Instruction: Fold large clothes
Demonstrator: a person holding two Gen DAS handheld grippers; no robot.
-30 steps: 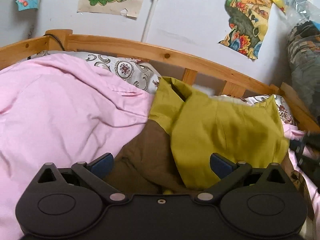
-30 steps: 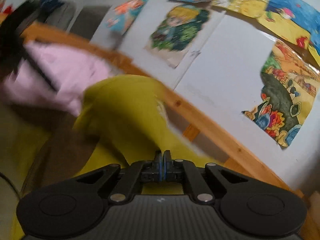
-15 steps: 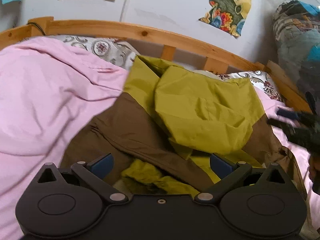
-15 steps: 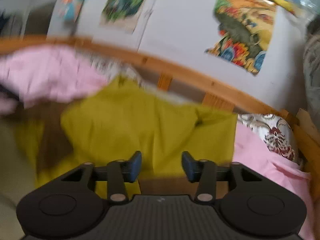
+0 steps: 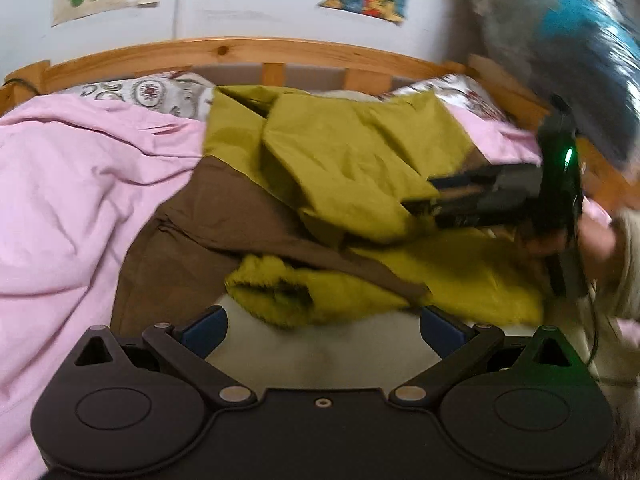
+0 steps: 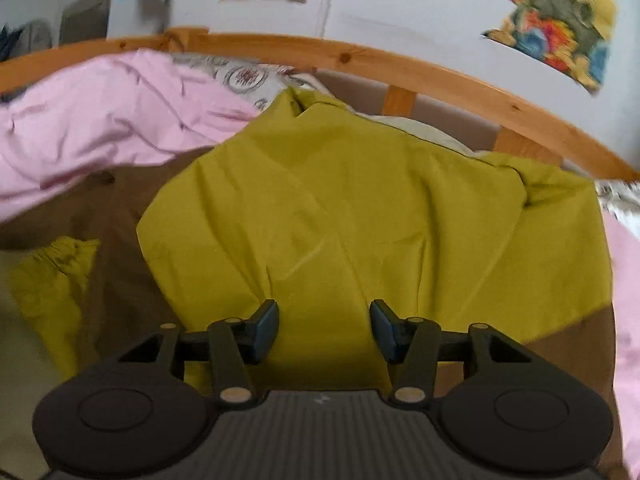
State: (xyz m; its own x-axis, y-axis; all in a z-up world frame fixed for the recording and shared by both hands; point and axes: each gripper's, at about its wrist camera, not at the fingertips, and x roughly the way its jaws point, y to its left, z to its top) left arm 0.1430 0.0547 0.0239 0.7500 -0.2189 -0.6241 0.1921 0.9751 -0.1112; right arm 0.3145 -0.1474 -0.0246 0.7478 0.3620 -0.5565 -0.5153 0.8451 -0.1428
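1. Since the earlier frames, both views had dropped lower over the bed, and my right tongs (image 6: 324,326), clamped tight a second before, had just been opening; olive cloth lay under the gap, but the pads were not pressing it.
2. On the far left, the pink quilt (image 5: 80,200) lay bunched against the wooden bed rail (image 5: 240,50), with a patterned pillow (image 5: 152,92) showing just beyond it.
3. My left tongs (image 5: 322,330) hung released near the front edge of the bed, nothing between the pads, above a pale patch of sheet.
4. Just beyond them sat a crumpled olive cuff (image 5: 276,292), and past that the olive-and-brown jacket (image 5: 352,160) lay across the middle of the bed, touching the quilt on its left.
5. One olive panel (image 6: 340,208) lay turned over onto the brown part, so I judged a first fold laid down and let go.
6. On the right, in the left view, my right tongs reached in over the near right edge of that panel, with my hand (image 5: 596,236) behind them.
7. Left to do, by my reckoning: tuck in the loose cuff, square the creased panel, and fold the jacket again into a compact stack. It was nowhere near tidy yet.
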